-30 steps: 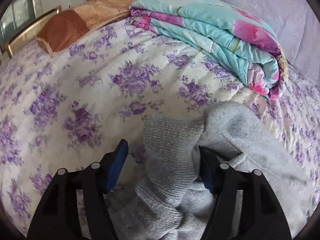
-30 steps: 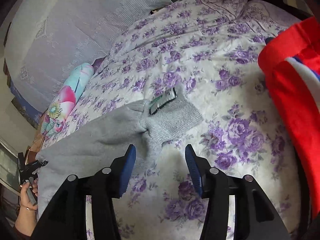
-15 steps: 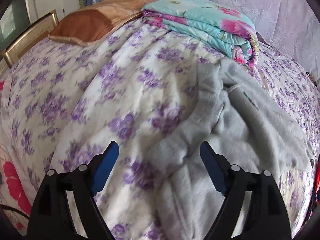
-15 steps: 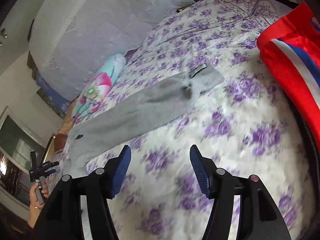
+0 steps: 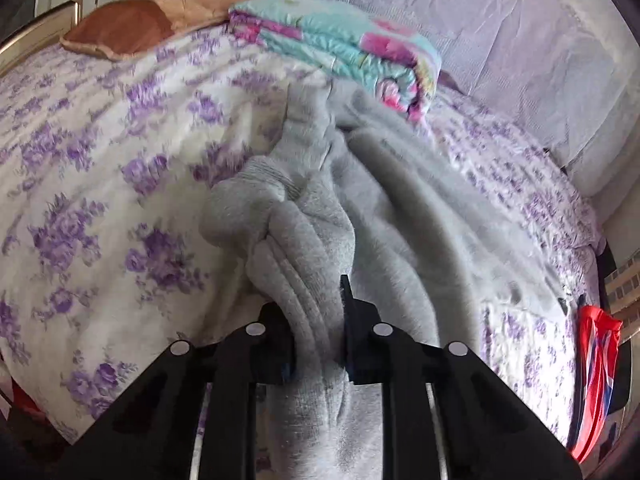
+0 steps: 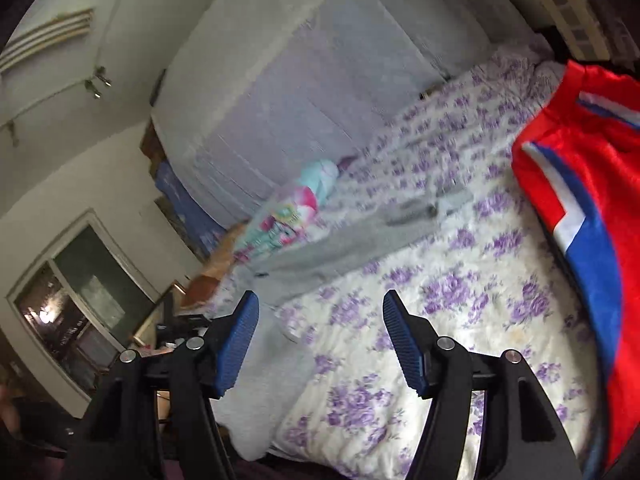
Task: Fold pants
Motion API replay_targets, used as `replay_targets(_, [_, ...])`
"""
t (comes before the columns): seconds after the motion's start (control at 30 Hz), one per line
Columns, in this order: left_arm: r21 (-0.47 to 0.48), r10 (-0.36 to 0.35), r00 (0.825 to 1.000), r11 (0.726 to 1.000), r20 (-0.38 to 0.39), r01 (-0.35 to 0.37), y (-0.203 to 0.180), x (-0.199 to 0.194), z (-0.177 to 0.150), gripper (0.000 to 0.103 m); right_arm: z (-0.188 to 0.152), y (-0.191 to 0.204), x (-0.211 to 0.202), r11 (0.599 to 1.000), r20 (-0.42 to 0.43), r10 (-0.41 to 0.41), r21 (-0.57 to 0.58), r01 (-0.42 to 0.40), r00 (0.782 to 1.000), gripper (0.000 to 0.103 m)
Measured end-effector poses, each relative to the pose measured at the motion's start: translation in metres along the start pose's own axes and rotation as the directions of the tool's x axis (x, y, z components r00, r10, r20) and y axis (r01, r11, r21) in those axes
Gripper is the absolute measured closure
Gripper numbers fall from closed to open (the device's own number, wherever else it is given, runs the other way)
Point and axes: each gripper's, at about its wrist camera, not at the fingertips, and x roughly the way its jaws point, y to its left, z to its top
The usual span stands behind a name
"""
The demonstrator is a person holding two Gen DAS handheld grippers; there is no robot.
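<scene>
Fingers of the left gripper [image 5: 316, 332] are closed on a bunched end of the grey pants [image 5: 380, 200]; the right gripper [image 6: 320, 336] is wide apart, holding nothing, above the bed [image 6: 460, 320]; the pants lie long across the flowered sheet; I think the held end should go over slowly, edges matched, so no wrinkle forms; a folded blanket [image 5: 340, 36], brown pillow [image 5: 132, 28] and red garment [image 6: 580, 200] are near; a window [image 6: 80, 288] is behind.

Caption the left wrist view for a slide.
Left gripper shut on bunched grey pants over a floral bedspread.
</scene>
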Motion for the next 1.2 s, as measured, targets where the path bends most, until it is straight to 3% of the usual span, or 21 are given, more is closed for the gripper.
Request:
replay_targets(0.03, [-0.017, 0.001, 0.999, 1.000, 0.037, -0.001, 0.003, -0.012, 0.004, 0.086, 0.003, 0.006, -0.015, 0.999, -0.019, 0.046, -0.023, -0.047, 0.999, 0.019])
replay_targets(0.1, [-0.099, -0.002, 0.994, 0.995, 0.105, 0.012, 0.021, -0.036, 0.014, 0.086, -0.007, 0.022, -0.020, 0.980, -0.184, 0.156, -0.095, -0.175, 0.971, 0.016])
replay_targets(0.2, [-0.168, 0.035, 0.993, 0.986, 0.115, -0.015, 0.044, -0.044, 0.022, 0.085, -0.045, 0.042, 0.012, 0.970, -0.297, 0.061, -0.208, -0.127, 0.953, 0.012])
replay_targets(0.23, [-0.172, 0.056, 0.994, 0.984, 0.098, -0.038, 0.049, -0.039, 0.021, 0.085, -0.059, 0.043, 0.032, 0.970, -0.342, 0.052, -0.208, -0.129, 0.938, 0.012])
replay_targets(0.33, [-0.169, 0.116, 0.992, 0.980, 0.057, -0.105, 0.057, -0.023, 0.010, 0.084, -0.094, 0.031, 0.103, 0.981, -0.495, 0.133, -0.057, -0.185, 0.858, 0.012])
replay_targets(0.43, [-0.178, 0.126, 0.991, 0.977, 0.052, -0.115, 0.062, -0.021, -0.001, 0.083, -0.118, 0.019, 0.168, 0.982, -0.603, 0.180, 0.071, -0.172, 0.778, 0.012])
replay_targets(0.47, [-0.185, 0.123, 0.991, 0.976, 0.052, -0.112, 0.066, -0.023, -0.005, 0.083, -0.123, 0.022, 0.178, 0.984, -0.606, 0.171, 0.069, -0.162, 0.777, 0.011])
replay_targets(0.5, [-0.192, 0.121, 0.991, 0.975, 0.052, -0.109, 0.069, -0.025, -0.005, 0.082, -0.124, 0.031, 0.184, 0.985, -0.592, 0.151, 0.023, -0.170, 0.792, 0.014])
replay_targets(0.53, [-0.198, 0.120, 0.991, 0.974, 0.052, -0.107, 0.071, -0.027, -0.005, 0.080, -0.126, 0.040, 0.190, 0.983, -0.592, 0.135, -0.022, -0.184, 0.794, 0.055])
replay_targets(0.57, [-0.201, 0.119, 0.992, 0.974, 0.051, -0.106, 0.073, -0.028, -0.004, 0.080, -0.129, 0.049, 0.198, 0.975, -0.628, 0.155, -0.026, -0.219, 0.763, 0.089])
replay_targets(0.6, [-0.202, 0.119, 0.992, 0.974, 0.052, -0.107, 0.074, -0.029, -0.003, 0.080, -0.129, 0.055, 0.203, 0.975, -0.648, 0.154, -0.023, -0.222, 0.746, 0.095])
replay_targets(0.63, [-0.201, 0.121, 0.991, 0.974, 0.052, -0.108, 0.075, -0.030, -0.002, 0.080, -0.121, 0.064, 0.196, 0.976, -0.614, 0.101, -0.091, -0.198, 0.783, 0.095])
replay_targets(0.7, [-0.200, 0.114, 0.992, 0.975, 0.056, -0.100, 0.074, -0.034, -0.001, 0.080, -0.089, 0.092, 0.169, 0.946, -0.478, -0.010, -0.289, -0.147, 0.879, 0.096])
replay_targets(0.73, [-0.198, 0.107, 0.993, 0.976, 0.056, -0.094, 0.073, -0.034, 0.000, 0.080, -0.068, 0.107, 0.156, 0.925, -0.408, -0.044, -0.362, -0.118, 0.912, 0.096])
replay_targets(0.8, [-0.174, 0.075, 0.996, 0.983, 0.049, -0.066, 0.064, -0.033, -0.001, 0.079, -0.023, 0.138, 0.123, 0.861, -0.257, -0.103, -0.506, -0.043, 0.961, 0.096])
replay_targets(0.83, [-0.158, 0.061, 0.997, 0.986, 0.042, -0.053, 0.058, -0.032, -0.004, 0.076, -0.004, 0.153, 0.113, 0.825, -0.200, -0.139, -0.565, 0.002, 0.970, 0.095])
replay_targets(0.9, [-0.130, 0.049, 0.998, 0.990, 0.028, -0.045, 0.046, -0.027, -0.010, 0.072, 0.023, 0.171, 0.106, 0.777, -0.186, -0.209, -0.628, 0.048, 0.960, 0.090])
replay_targets(1.0, [-0.102, 0.059, 0.998, 0.993, 0.008, -0.058, 0.037, -0.016, -0.023, 0.072, 0.031, 0.170, 0.114, 0.727, -0.139, -0.341, -0.666, 0.167, 0.930, 0.013])
replay_targets(1.03, [-0.104, 0.054, 0.999, 0.993, -0.002, -0.054, 0.039, -0.013, -0.027, 0.071, 0.030, 0.160, 0.111, 0.731, -0.113, -0.353, -0.654, 0.198, 0.929, 0.012])
replay_targets(1.07, [-0.113, 0.047, 0.999, 0.992, -0.014, -0.048, 0.043, -0.010, -0.031, 0.071, 0.027, 0.146, 0.114, 0.742, -0.138, -0.368, -0.639, 0.201, 0.919, 0.012])
replay_targets(1.2, [-0.154, 0.019, 0.999, 0.988, -0.040, -0.025, 0.064, -0.005, -0.040, 0.055, 0.010, 0.067, 0.102, 0.845, -0.259, -0.391, -0.481, 0.233, 0.883, 0.013])
